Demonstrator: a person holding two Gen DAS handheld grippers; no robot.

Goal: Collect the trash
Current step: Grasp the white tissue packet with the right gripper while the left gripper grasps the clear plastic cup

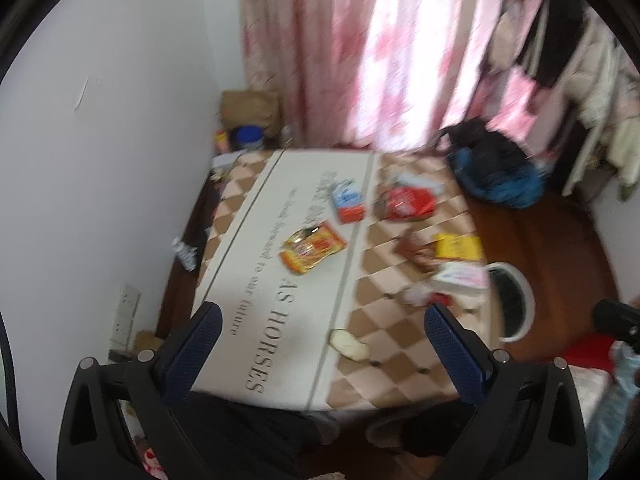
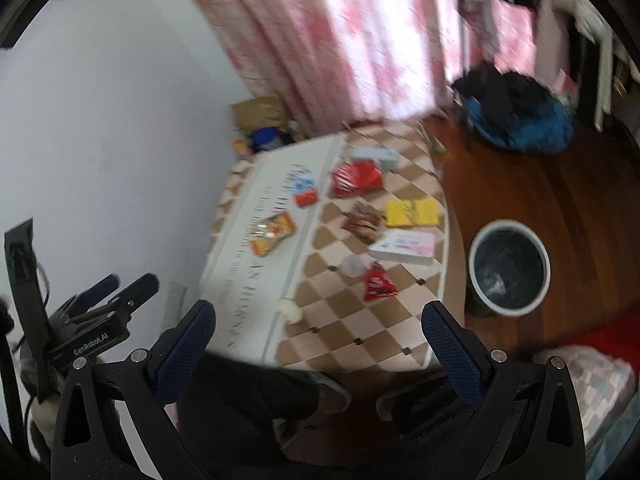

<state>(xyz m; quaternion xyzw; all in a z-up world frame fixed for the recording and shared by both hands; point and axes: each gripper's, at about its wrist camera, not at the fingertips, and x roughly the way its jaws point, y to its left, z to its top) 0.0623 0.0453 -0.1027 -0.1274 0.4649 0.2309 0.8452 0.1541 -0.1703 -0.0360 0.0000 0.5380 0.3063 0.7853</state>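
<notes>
Trash litters the low table [image 2: 248,320]: 1 orange snack packet [image 2: 272,233], 1 red-and-blue carton [image 2: 305,191], 1 large red bag [image 2: 355,178], 1 brown wrapper [image 2: 363,220], 1 yellow packet [image 2: 412,212], 1 pink-and-white box [image 2: 404,246], 1 small red wrapper [image 2: 378,282], 1 pale round scrap [image 2: 291,310] near the front. 1 white-rimmed bin [image 2: 509,267] stands on bare wooden floor just beside the table's right edge. Both the left gripper [image 1: 320,340] and right gripper [image 2: 319,338] hover above the near edge, jaws wide apart, holding nothing.
</notes>
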